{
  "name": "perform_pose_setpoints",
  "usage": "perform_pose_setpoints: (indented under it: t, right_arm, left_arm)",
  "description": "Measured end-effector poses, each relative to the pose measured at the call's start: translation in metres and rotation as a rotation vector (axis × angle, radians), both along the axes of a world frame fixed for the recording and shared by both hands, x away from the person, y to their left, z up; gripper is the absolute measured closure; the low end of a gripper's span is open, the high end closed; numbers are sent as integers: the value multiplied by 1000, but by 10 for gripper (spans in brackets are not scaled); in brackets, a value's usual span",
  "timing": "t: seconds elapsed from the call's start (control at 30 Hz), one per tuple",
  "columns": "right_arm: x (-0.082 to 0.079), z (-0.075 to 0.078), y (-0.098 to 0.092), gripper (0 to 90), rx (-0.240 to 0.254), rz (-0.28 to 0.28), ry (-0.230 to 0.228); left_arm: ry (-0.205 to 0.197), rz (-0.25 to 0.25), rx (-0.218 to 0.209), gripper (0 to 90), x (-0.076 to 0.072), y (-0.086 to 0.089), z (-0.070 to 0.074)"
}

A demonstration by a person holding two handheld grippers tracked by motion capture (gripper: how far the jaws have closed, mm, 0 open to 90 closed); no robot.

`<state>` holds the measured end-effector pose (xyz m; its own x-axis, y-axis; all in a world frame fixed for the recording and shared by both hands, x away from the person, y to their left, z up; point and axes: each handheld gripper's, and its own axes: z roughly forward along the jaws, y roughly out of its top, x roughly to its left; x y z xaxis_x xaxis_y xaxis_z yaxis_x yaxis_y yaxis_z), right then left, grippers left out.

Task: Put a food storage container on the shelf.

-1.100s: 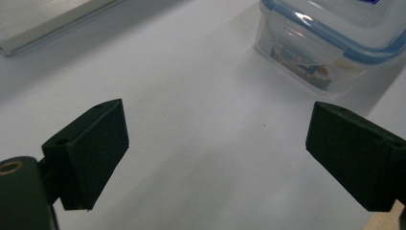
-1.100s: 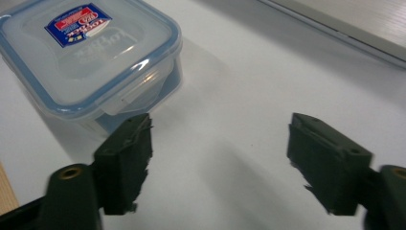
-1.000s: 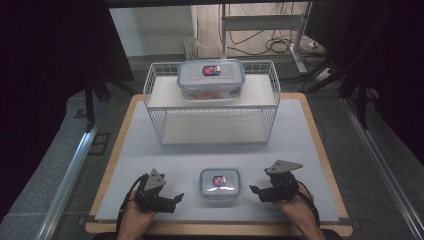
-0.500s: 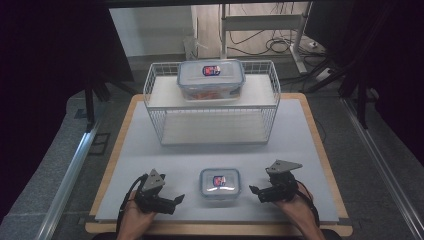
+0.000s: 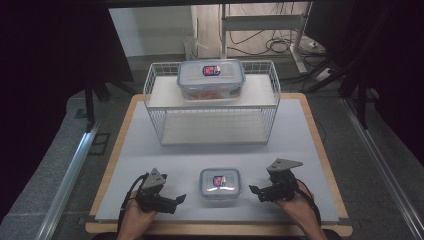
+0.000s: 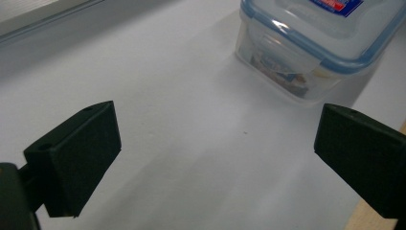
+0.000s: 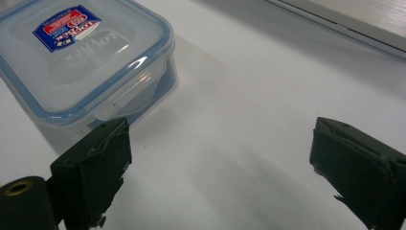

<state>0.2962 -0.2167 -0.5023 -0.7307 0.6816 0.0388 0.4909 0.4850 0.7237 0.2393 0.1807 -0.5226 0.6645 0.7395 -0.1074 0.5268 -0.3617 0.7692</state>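
A small clear lidded box with a blue rim (image 5: 219, 182) sits on the white board near its front edge, between my two grippers. My left gripper (image 5: 175, 201) rests to its left, open and empty, jaws pointing at the box (image 6: 311, 43). To the right of the box my right gripper (image 5: 256, 191) is also open and empty, and the box (image 7: 81, 62) lies just beyond its left jaw. A larger box of the same kind (image 5: 211, 78) stands on top of the white wire rack (image 5: 215, 127) at the back.
The white board (image 5: 310, 140) lies on a wooden table (image 5: 327, 165) with edges close to both hands. The rack's lower shelf holds nothing. Cables and a metal stand (image 5: 280, 30) lie on the floor behind; a rail (image 5: 70, 170) runs along the left.
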Motion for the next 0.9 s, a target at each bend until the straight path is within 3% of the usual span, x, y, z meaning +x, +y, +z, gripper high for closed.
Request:
perform_pose_setpoints:
  t: [0.33,0.5,0.63,0.77,0.9]
  right_arm:
    - [-1,6,3,35,36,8,24]
    - [-3,10,7,32,56,21,58]
    - [-4,13,11,83,51,23,73]
    - [-4,16,13,147,61,30,91]
    - [-4,17,16,211,63,44,103]
  left_arm:
    - [30,-15,-58,30,1,-3,5]
    - [52,-41,-75,25,3,-11,7]
    - [80,-65,-116,39,7,-16,10]
    - [88,-76,-100,61,11,-23,11]
    - [100,-78,-111,84,17,-28,11]
